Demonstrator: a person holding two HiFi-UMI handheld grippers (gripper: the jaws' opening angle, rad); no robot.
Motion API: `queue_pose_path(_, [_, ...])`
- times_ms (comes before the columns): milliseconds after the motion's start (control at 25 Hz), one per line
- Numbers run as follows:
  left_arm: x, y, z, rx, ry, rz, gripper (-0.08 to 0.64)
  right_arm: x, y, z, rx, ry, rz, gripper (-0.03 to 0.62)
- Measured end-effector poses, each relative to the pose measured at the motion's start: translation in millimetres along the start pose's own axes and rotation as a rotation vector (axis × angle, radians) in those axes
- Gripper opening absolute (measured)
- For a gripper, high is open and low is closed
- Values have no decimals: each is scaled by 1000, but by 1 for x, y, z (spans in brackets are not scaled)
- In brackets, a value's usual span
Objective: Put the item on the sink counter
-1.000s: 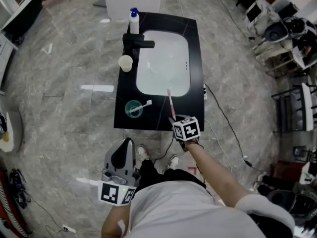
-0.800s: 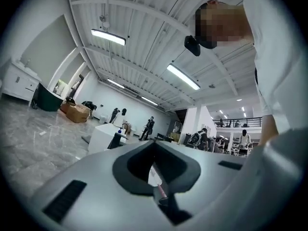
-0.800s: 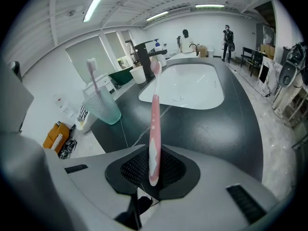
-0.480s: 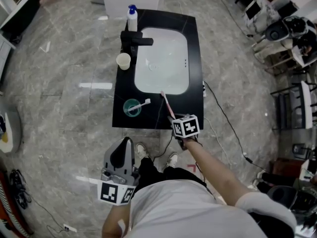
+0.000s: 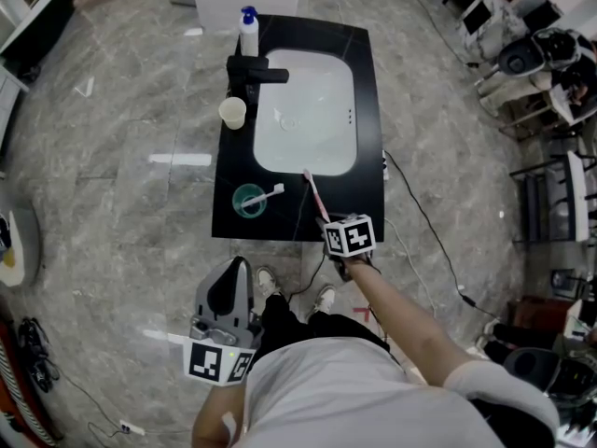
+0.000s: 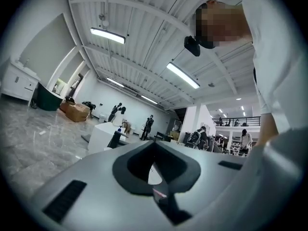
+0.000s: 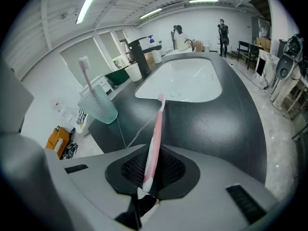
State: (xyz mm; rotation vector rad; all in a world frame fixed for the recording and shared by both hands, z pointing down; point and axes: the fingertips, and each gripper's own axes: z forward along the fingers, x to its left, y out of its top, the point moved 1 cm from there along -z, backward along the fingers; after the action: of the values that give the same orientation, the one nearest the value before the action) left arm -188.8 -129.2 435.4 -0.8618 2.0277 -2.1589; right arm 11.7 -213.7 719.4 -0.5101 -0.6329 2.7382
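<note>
two hand-held grippers are in play, but only one is working: the right hand-held gripper [image 5: 326, 220] is clenched on the butt end of a pink toothbrush [image 5: 314, 197], which juts out from between the pads toward 12 o'clock, above the black counter [image 5: 369, 110]. in the right gripper view the bristle end reaches about as far as the 6 o'clock rim of the white sink basin [image 5: 308, 110]; whether it hangs over the rim or over bare counter is hard to judge, and it does not look to be resting on anything. the left hand-held gripper [image 5: 229, 292] hangs low by the person's legs, off the counter at 7 o'clock, its jaws closed on nothing. a green cup [image 5: 250, 201] with a white toothbrush in it stands at 9 o'clock of the pink one, near but apart. the placing step seems close, with the lowering not yet done. the main risk is letting go here: the brush is gripped only at its tail and sits tilted, so it could drop nose first and slide into the basin. released too near the 6 o'clock edge, it could instead roll off onto the floor. a drift to 9 o'clock could nudge the green cup.
</note>
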Motion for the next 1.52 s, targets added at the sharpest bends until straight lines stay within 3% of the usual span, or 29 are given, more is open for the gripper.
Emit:
queue_pose_path(360, [4, -1, -4, -3, 13, -18, 3, 1, -1, 2, 20, 15, 59, 64])
queue_pose_path(760, [2, -1, -5, -5, 6, -16, 3, 3, -3, 3, 46, 25, 21, 69])
queue_pose_path(920, [1, 0, -6, -6, 2, -12, 3, 8, -2, 2, 59, 49, 32, 129])
queue_pose_path(1520, [-18, 6, -17, -19, -4, 20, 3, 5, 6, -8, 9, 52, 17, 129])
